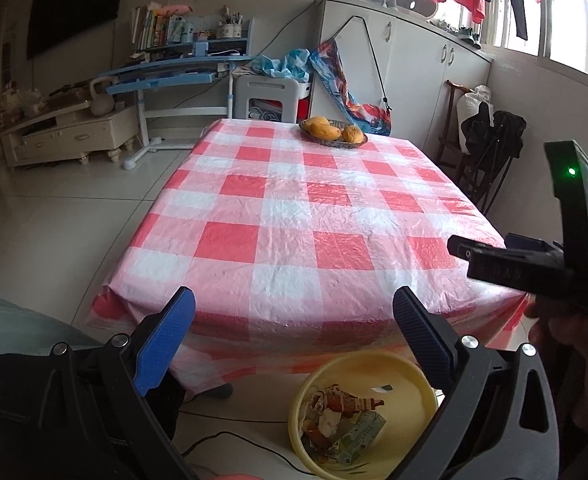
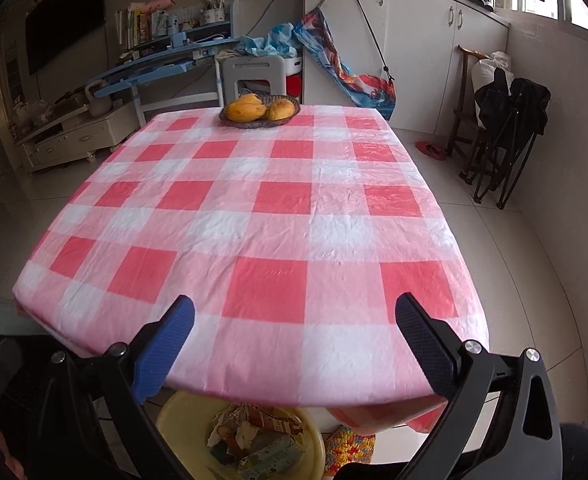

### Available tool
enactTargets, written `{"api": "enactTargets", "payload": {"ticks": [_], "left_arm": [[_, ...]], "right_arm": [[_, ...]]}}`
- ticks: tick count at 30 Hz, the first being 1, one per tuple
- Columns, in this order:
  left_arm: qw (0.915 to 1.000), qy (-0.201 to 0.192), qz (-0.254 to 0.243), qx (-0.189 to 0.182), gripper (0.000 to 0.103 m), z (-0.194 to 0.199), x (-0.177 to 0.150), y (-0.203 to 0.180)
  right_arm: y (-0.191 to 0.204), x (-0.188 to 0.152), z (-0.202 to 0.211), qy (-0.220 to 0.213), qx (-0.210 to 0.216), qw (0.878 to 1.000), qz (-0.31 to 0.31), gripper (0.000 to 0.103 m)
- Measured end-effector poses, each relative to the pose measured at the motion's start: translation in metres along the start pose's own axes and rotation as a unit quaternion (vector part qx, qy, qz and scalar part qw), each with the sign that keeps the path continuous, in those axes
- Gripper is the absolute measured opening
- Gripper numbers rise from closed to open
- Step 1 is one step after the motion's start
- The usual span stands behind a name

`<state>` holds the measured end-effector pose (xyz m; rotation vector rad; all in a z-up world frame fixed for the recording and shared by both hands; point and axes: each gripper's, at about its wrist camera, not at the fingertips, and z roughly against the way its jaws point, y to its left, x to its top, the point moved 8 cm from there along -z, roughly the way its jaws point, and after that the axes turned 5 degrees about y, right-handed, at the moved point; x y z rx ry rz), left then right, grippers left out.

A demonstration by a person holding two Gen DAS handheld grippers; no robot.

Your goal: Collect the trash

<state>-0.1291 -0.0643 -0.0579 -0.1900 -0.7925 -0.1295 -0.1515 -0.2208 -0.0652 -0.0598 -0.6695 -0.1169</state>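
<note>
A yellow bin (image 1: pixel 406 376) stands on the floor by the table's near edge, holding crumpled wrappers and paper scraps (image 1: pixel 342 420). It also shows in the right wrist view (image 2: pixel 174 420) with the trash (image 2: pixel 254 436) inside. My left gripper (image 1: pixel 294 332) is open and empty, above the bin and in front of the table edge. My right gripper (image 2: pixel 294 336) is open and empty, over the near edge of the table. The right gripper's body (image 1: pixel 534 268) shows at the right of the left wrist view.
The table has a red and white checked cloth (image 2: pixel 270 224). A dark basket of mangoes (image 2: pixel 260 110) sits at its far edge. Beyond are a blue desk (image 1: pixel 166 76), a white chair (image 1: pixel 268 96), white cabinets (image 1: pixel 434 64) and folded black chairs (image 2: pixel 506 128).
</note>
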Motion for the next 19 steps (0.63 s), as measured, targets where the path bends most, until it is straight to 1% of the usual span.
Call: {"api": "enactTargets", "payload": {"ticks": [4, 8, 12, 13, 15, 19], "left_arm": [[0.9997, 0.015, 0.020, 0.006, 0.096, -0.008, 0.002, 0.013], [0.9979, 0.035, 0.051, 0.018, 0.096, -0.020, 0.003, 0.030], [0.9954, 0.055, 0.076, 0.021, 0.096, -0.030, 0.003, 0.041], [0.9950, 0.057, 0.078, 0.026, 0.096, -0.032, 0.004, 0.042], [0.9943, 0.062, 0.081, 0.031, 0.096, -0.035, 0.004, 0.044], [0.9932, 0.073, 0.086, 0.028, 0.096, -0.040, 0.005, 0.045]], "right_arm": [[-0.027, 0.025, -0.039, 0.050, -0.011, 0.998, -0.038, 0.097], [-0.048, 0.050, -0.073, 0.073, -0.052, 0.995, -0.045, 0.097], [-0.061, 0.064, -0.105, 0.107, -0.066, 0.990, -0.064, 0.097], [-0.062, 0.069, -0.107, 0.099, -0.067, 0.991, -0.065, 0.097], [-0.060, 0.079, -0.114, 0.096, -0.066, 0.991, -0.063, 0.097], [-0.057, 0.099, -0.128, 0.083, -0.060, 0.993, -0.058, 0.097]]}}
